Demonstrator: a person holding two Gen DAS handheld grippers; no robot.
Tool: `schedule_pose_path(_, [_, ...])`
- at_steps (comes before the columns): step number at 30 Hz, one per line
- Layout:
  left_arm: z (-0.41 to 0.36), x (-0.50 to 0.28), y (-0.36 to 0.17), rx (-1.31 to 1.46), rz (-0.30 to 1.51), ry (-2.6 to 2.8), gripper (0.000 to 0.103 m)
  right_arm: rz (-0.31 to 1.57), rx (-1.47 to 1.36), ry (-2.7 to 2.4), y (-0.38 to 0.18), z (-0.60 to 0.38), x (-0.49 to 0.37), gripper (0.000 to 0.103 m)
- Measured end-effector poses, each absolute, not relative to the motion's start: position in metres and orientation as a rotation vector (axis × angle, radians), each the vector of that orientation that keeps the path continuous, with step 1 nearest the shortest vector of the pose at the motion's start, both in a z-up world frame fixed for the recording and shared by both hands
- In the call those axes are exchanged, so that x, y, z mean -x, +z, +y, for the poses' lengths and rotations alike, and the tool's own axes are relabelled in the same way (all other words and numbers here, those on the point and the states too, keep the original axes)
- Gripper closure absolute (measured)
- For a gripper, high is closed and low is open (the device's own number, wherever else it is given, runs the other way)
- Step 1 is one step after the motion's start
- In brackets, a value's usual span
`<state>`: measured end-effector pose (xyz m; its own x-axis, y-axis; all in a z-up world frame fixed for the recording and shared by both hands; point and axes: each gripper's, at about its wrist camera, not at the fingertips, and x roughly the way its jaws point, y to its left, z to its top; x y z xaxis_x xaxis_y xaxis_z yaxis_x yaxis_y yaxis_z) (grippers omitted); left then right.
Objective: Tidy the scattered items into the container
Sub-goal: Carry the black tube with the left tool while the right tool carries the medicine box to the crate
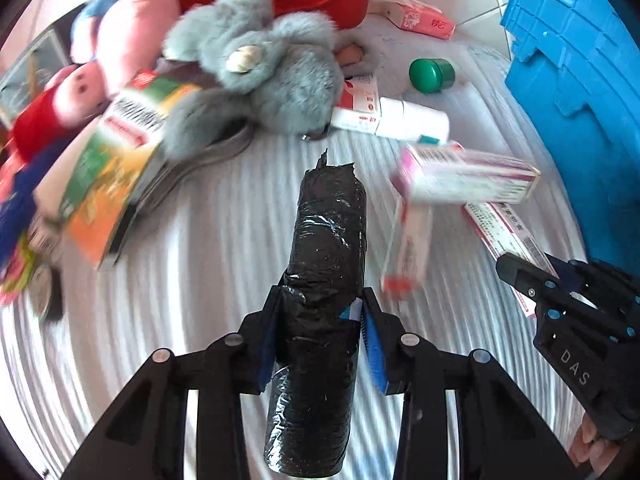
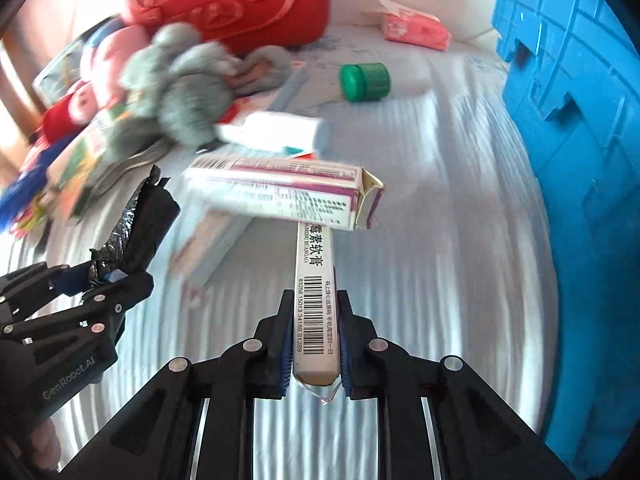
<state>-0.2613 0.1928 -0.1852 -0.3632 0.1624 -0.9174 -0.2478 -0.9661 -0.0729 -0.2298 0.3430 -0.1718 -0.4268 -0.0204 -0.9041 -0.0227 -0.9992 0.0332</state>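
Both tongs already grip 1 item each, the left tongs (image 1: pixel 320 320) a black roll (image 1: pixel 326 248) and the right tongs (image 2: pixel 314 336) a slim box (image 2: pixel 316 300), long axes pointing forward, with the blue crate (image 2: pixel 568 160) nearer the right hand.

Black roll (image 1: pixel 320 280): wrapped in crinkled plastic, lengthwise at centre frame, lower part pinched.
Slim barcode box (image 2: pixel 316 312): white, upright at lower centre, clamped.
Blue container (image 2: pixel 568 160): ribbed plastic wall, right edge.
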Motion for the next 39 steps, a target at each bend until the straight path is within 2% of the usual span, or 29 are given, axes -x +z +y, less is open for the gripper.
schedule_pose_path(18, [0.163,0.119,-0.025,1.224,0.021,2.800,0.067,-0.102,1.389,3.127,-0.040,0.300,0.125,0.085])
schedule_pose_path(29, [0.141,0.060,0.027,1.045,-0.004,2.866,0.067,-0.183,1.091,3.211,0.031,0.284,0.068,0.085])
schedule_pose_path(39, [0.128,0.027,0.043,0.939,-0.041,2.798,0.067,-0.221,0.922,3.105,0.071,0.286,0.017,0.085])
